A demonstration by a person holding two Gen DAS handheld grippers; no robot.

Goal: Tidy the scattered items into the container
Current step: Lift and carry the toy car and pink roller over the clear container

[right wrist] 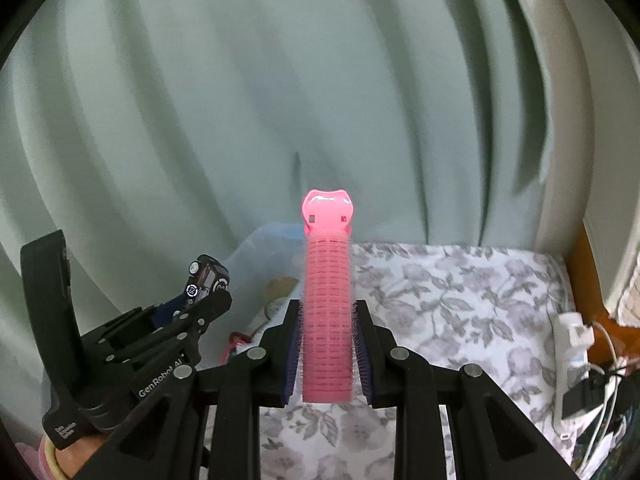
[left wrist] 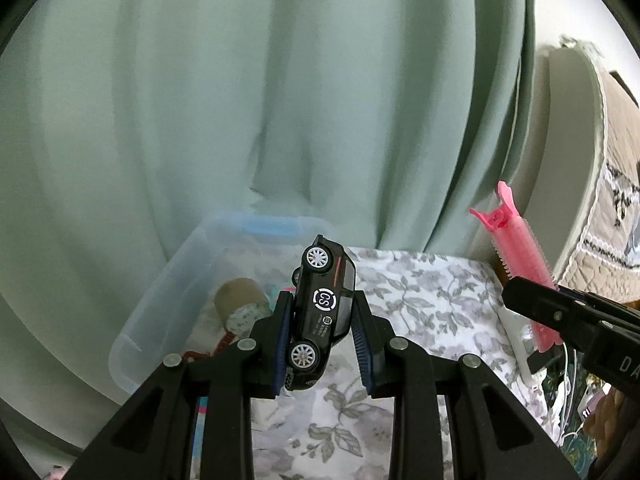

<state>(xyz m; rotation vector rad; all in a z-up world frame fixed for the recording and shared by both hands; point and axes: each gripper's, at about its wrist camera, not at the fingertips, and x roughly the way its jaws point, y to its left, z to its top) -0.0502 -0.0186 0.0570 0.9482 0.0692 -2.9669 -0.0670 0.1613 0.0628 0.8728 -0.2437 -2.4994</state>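
Pretty sure we're looking at somebody's home here, most likely a bedroom. We've got a long pale green curtain hanging in soft folds right down to the surface, which is covered in a white cloth with a grey flower print. Off to the right there's a quilted, lace-trimmed cover that looks like bedding. We can also see a white power strip with plugs and a tangle of cables at the edge. The stuff lying about is household clutter too: a clear plastic storage box, a pink hair roller clip, a toy car.
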